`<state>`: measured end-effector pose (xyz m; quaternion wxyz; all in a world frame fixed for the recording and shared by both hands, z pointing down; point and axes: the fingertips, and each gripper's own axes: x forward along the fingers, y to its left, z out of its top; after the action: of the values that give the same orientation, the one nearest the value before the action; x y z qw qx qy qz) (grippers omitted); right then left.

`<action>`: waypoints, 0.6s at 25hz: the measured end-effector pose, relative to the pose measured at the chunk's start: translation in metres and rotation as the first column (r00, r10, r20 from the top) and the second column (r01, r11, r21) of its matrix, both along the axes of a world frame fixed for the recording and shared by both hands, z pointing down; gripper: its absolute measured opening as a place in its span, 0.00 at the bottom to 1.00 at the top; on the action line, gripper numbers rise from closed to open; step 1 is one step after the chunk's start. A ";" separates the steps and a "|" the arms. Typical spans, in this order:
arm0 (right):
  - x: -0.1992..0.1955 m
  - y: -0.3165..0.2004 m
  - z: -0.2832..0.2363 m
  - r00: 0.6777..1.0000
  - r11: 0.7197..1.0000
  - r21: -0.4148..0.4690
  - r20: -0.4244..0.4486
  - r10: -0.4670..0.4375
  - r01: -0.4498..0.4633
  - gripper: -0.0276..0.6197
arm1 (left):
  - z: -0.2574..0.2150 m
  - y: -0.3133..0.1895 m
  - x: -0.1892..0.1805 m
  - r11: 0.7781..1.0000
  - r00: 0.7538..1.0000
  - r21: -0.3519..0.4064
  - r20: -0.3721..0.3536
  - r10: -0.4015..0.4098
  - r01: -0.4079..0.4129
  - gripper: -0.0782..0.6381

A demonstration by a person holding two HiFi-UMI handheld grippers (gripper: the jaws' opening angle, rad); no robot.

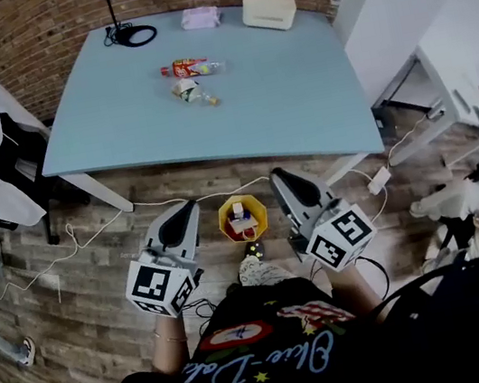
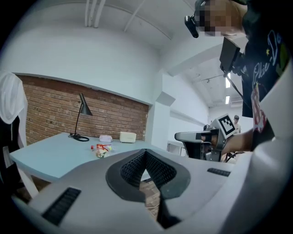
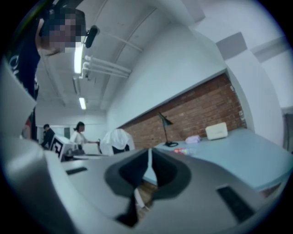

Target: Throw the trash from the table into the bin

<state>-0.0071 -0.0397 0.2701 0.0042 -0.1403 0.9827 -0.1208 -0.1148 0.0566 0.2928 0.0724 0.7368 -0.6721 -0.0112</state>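
Both units are carried level, short of the near edge of the table [image 1: 296, 93]. The left hand-held gripper [image 1: 189, 208] and right hand-held gripper [image 1: 277, 176] have their jaws fully together with nothing between them, probably in transit toward a pick.

Trash: a red-labelled bottle [image 1: 192, 67] and a crumpled piece [image 1: 191, 92] lie just beside each other, mid-table toward the far edge.

The yellow bin [image 1: 224, 223] stands on the wood floor [image 1: 82, 287] between the grippers, within easy reach for the drop. A lamp [image 1: 124, 14] occupies the far left corner, with a brick wall [image 1: 28, 31] behind.

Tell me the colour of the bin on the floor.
The bin is yellow, seen best in the head view.
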 end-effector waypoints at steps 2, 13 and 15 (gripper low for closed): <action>-0.008 -0.012 -0.002 1.000 1.000 0.002 0.015 -0.005 0.005 0.06 | -0.003 -0.009 -0.008 1.000 1.000 -0.005 0.023 -0.005 0.006 0.12; -0.033 -0.079 0.011 0.997 0.997 0.071 -0.075 0.012 -0.007 0.06 | -0.006 -0.081 -0.032 1.000 0.997 -0.013 0.079 0.010 -0.009 0.12; -0.033 -0.094 0.015 0.997 0.998 0.056 -0.075 0.025 -0.021 0.06 | -0.002 -0.094 -0.032 0.999 0.997 -0.029 0.075 0.018 -0.015 0.12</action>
<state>-0.0405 -0.1333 0.2855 -0.0277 -0.1557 0.9835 -0.0881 -0.1470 -0.0375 0.2903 0.0577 0.7411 -0.6684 0.0269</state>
